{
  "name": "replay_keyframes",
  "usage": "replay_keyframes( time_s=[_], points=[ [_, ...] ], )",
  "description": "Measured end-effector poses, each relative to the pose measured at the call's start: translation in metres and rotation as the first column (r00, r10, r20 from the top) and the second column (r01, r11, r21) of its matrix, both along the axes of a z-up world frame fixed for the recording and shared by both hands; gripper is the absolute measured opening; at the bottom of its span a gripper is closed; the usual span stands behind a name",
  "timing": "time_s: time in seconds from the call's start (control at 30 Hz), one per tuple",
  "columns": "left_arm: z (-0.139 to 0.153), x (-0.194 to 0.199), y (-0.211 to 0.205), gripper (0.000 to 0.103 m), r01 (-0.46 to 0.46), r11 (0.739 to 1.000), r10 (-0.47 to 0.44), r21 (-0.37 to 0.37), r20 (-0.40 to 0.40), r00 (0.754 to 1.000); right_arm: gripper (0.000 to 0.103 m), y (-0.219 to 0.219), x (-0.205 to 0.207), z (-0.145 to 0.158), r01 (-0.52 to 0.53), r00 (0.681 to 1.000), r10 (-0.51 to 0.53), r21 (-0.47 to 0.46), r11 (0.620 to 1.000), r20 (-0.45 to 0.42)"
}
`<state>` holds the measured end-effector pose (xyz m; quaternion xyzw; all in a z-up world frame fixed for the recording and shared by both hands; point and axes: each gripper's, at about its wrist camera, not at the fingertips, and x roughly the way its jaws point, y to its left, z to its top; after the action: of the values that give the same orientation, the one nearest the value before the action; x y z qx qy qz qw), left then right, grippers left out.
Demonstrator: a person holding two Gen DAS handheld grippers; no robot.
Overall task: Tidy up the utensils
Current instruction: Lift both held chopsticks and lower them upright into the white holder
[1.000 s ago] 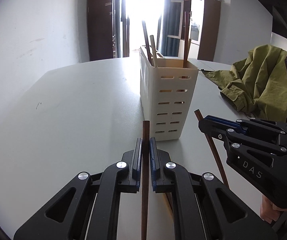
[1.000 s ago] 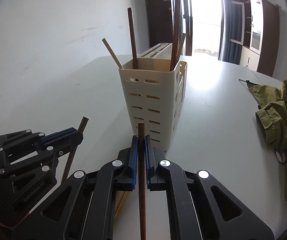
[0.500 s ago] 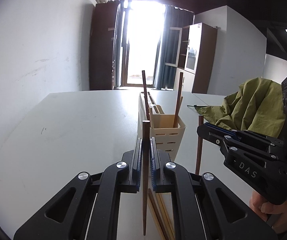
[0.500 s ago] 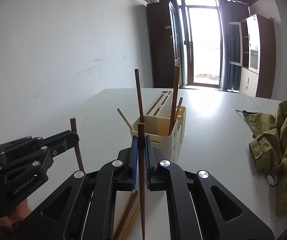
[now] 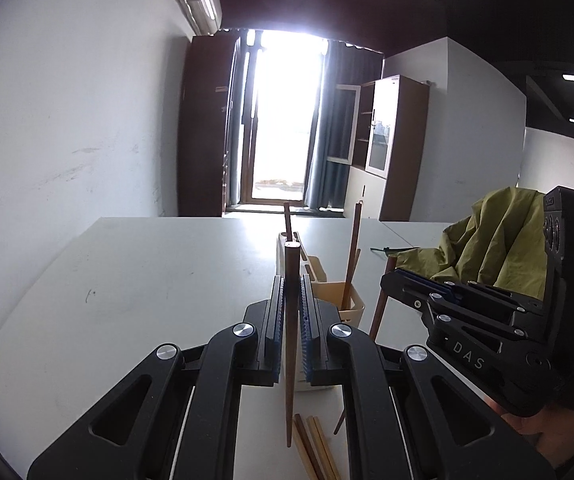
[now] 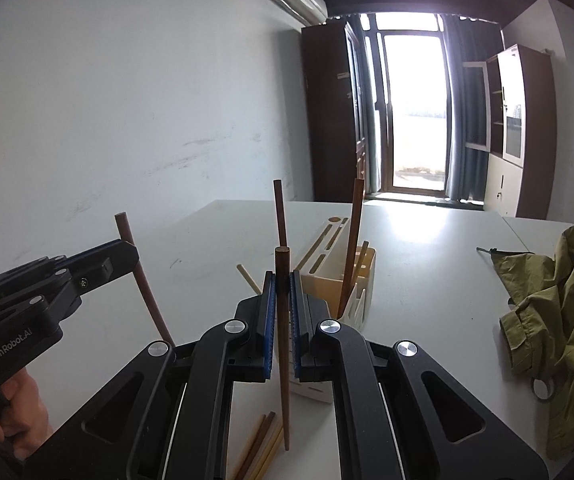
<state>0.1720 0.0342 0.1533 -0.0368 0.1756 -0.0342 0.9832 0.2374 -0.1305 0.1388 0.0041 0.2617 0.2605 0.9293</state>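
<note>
My left gripper (image 5: 291, 280) is shut on a dark brown chopstick (image 5: 290, 344), held upright above the table. My right gripper (image 6: 282, 276) is shut on another dark brown chopstick (image 6: 283, 352), also upright. Each gripper shows in the other's view: the right gripper (image 5: 397, 276) at right, the left gripper (image 6: 127, 252) at left. The cream slotted utensil holder (image 6: 361, 276) stands just beyond both grippers with several chopsticks (image 6: 351, 248) standing in it; it also shows in the left wrist view (image 5: 351, 304). Several loose chopsticks (image 5: 313, 448) lie on the white table below the grippers, also in the right wrist view (image 6: 261, 448).
An olive green jacket (image 6: 559, 312) lies heaped on the table at the right, also in the left wrist view (image 5: 487, 248). The white table (image 5: 159, 280) runs back toward a bright doorway (image 6: 419, 120). A white wall (image 6: 127, 120) stands along the left.
Both grippers have risen with their chopsticks, so the holder now sits lower and is seen from above. The chopsticks stay gripped.
</note>
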Motion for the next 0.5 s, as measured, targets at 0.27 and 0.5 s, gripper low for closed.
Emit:
replay_keyframes(
  time_s=[0.27, 0.5],
  points=[
    [0.016, 0.006, 0.002, 0.007, -0.005, 1.000, 0.005, -0.003, 0.065, 0.998, 0.007, -0.014, 0.010, 0.016, 0.029, 0.997, -0.032, 0.040, 0.999, 0.065],
    [0.025, 0.009, -0.002, 0.007, 0.006, 1.000, -0.004, -0.019, 0.111, 0.994, 0.007, -0.016, 0.012, 0.025, 0.016, 0.994, -0.023, 0.069, 0.997, 0.105]
  ],
)
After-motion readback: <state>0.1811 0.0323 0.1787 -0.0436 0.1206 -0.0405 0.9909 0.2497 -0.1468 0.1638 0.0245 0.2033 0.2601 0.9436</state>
